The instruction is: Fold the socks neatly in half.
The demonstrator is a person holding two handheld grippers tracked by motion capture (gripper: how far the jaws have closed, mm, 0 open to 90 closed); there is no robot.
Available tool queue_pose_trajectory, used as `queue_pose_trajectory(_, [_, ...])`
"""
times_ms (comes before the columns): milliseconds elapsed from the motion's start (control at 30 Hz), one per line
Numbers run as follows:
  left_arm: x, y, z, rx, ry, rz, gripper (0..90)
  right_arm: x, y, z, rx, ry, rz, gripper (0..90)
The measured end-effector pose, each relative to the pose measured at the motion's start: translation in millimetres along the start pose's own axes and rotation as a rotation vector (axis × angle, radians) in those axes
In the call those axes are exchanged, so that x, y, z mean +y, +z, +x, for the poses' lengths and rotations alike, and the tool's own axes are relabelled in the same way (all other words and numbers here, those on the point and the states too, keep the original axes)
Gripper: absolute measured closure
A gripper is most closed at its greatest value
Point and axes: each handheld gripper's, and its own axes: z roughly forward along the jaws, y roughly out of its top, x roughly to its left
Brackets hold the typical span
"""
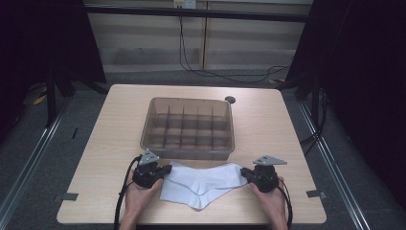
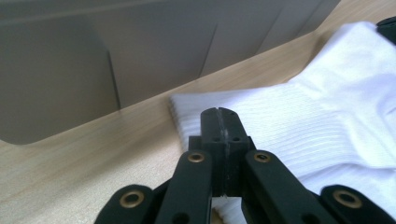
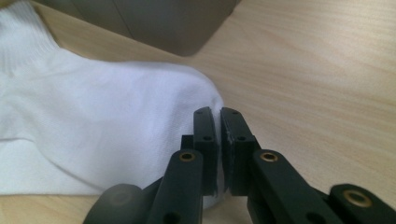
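Observation:
A white sock (image 1: 201, 184) lies flat on the wooden table (image 1: 115, 124), just in front of a clear divided box (image 1: 186, 152). My left gripper (image 1: 167, 169) is at the sock's left end, shut on the ribbed cuff. In the left gripper view the jaws (image 2: 219, 114) meet over the ribbed cloth (image 2: 299, 126), and a strip of white shows between them. My right gripper (image 1: 244, 171) is at the sock's right end. In the right gripper view its jaws (image 3: 217, 114) are pinched on the edge of the rounded toe (image 3: 116, 121).
The box's front wall (image 2: 70, 70) stands close behind the sock, with its corner (image 3: 177, 28) near the right gripper. A small black round hole (image 1: 230, 99) sits behind the box. Bare tabletop lies on both sides of the box. Cables run across the floor beyond.

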Motion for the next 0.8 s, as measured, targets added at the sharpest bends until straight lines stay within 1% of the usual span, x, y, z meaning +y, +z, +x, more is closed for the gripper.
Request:
queue_pose_trajectory(33, [0.1, -1.4, 0.0, -0.006, -0.01, -0.009, 90.0, 0.3, -1.1, -0.3, 0.003, 0.003, -0.009, 85.6])
queue_pose_trajectory(167, [1.4, -4.7, 1.0, -0.014, -0.019, -0.02, 90.0, 0.7, -4.5, -1.5, -0.005, 0.001, -0.018, 85.5])
queue_pose_trajectory(200, [1.9, -5.1, 0.6, -0.006, -0.019, -0.027, 90.0, 0.6, -4.7, -1.6, -0.003, 0.001, -0.018, 85.4])
queue_pose_trajectory(233, [2.3, -4.6, 0.7, -0.002, -0.017, -0.024, 90.0, 0.4, -4.4, -1.7, -0.002, 0.001, -0.015, 85.4])
queue_pose_trajectory(267, [3.1, -2.4, 1.7, -0.001, -0.021, -0.013, 82.4, 0.3, -3.9, -1.6, -0.003, 0.004, -0.011, 85.4])
queue_pose_trajectory(300, [3.3, 0.2, 2.3, 0.002, -0.012, -0.002, 75.8, 0.4, -3.0, -1.7, -0.002, 0.0, -0.01, 85.3])
queue_pose_trajectory(333, [3.7, 2.9, 1.7, 0.032, 0.002, 0.016, 71.3, 0.5, -2.5, -1.3, -0.002, 0.0, -0.009, 85.3])
queue_pose_trajectory(367, [4.2, 5.5, 0.4, 0.053, 0.012, 0.033, 67.7, 0.6, -2.3, -1.2, -0.001, -0.002, -0.009, 85.2])
queue_pose_trajectory(400, [4.6, 6.5, 0.4, 0.042, 0.027, 0.046, 65.5, 0.4, -2.2, -1.3, 0.0, 0.0, -0.01, 85.1])
queue_pose_trajectory(433, [4.7, 8.6, -1.8, 0.03, 0.029, 0.046, 62.8, 0.3, -2.0, -1.4, -0.001, 0.0, -0.009, 85.0])
queue_pose_trajectory(467, [5.1, 9.4, -2.5, 0.038, 0.044, 0.059, 59.9, 0.3, -1.9, -1.5, -0.001, -0.001, -0.009, 85.0])
queue_pose_trajectory(500, [5.8, 11.7, -4.6, 0.062, 0.047, 0.075, 57.0, 0.4, -2.0, -1.3, -0.001, 0.002, -0.007, 84.9])
queue_pose_trajectory(533, [6.1, 13.1, -5.0, 0.074, 0.056, 0.082, 52.8, 0.5, -2.2, -1.3, -0.001, 0.003, -0.008, 84.9])
queue_pose_trajectory(567, [6.3, 15.0, -5.9, 0.07, 0.059, 0.096, 50.5, 0.5, -2.2, -1.4, 0.0, 0.0, -0.01, 84.9])
queue_pose_trajectory(600, [6.1, 15.9, -7.5, 0.083, 0.087, 0.097, 49.0, 0.4, -2.2, -1.4, 0.0, -0.002, -0.009, 84.9])
queue_pose_trajectory(667, [5.7, 16.9, -10.3, 0.099, 0.109, 0.099, 48.9, 0.1, -2.3, -1.6, 0.0, -0.005, -0.006, 84.8])
queue_pose_trajectory(700, [5.3, 16.4, -11.4, 0.098, 0.127, 0.101, 50.3, 0.1, -2.3, -1.8, -0.001, -0.004, -0.006, 84.7])
queue_pose_trajectory(733, [4.8, 16.7, -12.0, 0.093, 0.131, 0.094, 60.6, 0.0, -2.3, -1.9, 0.001, -0.004, -0.006, 84.8])
queue_pose_trajectory(767, [4.8, 16.8, -12.7, 0.09, 0.134, 0.094, 63.3, 0.1, -2.4, -1.8, 0.0, -0.003, -0.005, 84.8])
queue_pose_trajectory(800, [4.9, 16.7, -13.0, 0.068, 0.139, 0.098, 69.9, 0.1, -2.3, -1.7, -0.001, -0.003, -0.007, 84.8])
